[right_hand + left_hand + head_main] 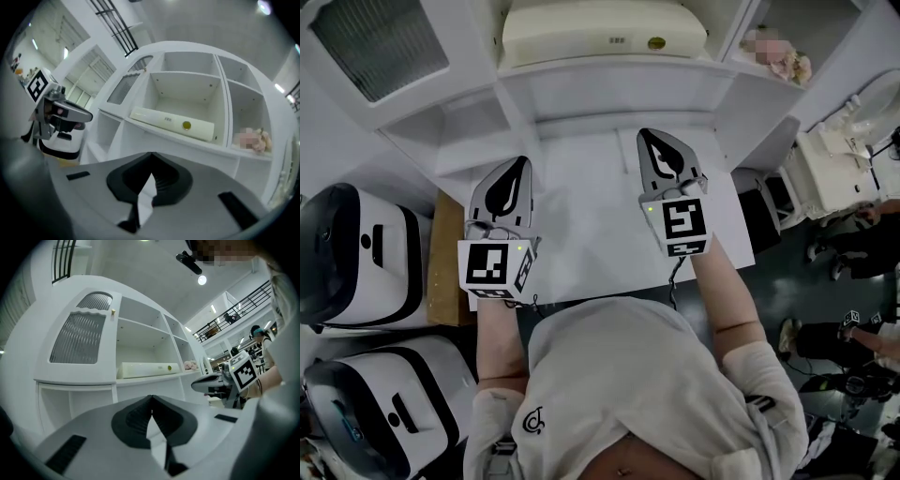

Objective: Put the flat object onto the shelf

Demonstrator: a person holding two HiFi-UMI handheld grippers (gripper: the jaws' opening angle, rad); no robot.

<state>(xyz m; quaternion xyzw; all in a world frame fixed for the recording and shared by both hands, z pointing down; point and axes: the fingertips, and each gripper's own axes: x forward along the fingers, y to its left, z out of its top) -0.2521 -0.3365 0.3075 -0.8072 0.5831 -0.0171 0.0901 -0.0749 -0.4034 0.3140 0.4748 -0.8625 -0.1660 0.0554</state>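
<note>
from here both claws read as matt grey plastic, smooth-shelled: the left claw and the right claw. their pads are black, ribbed and dull, rubbery to my eye. each marker cube has flat black-and-white print with no shine. the shelf is white, smooth and painted-looking, with a soft satin finish. the flat object is cream, smooth and faintly glossy, likely plastic. the door panel is finely ribbed; glass or plastic, i can't tell. the table is plain matt white. the board is brown and dull, wood or card. the machine has glossy white and black casing. the shirt is pale creased cloth.
</note>
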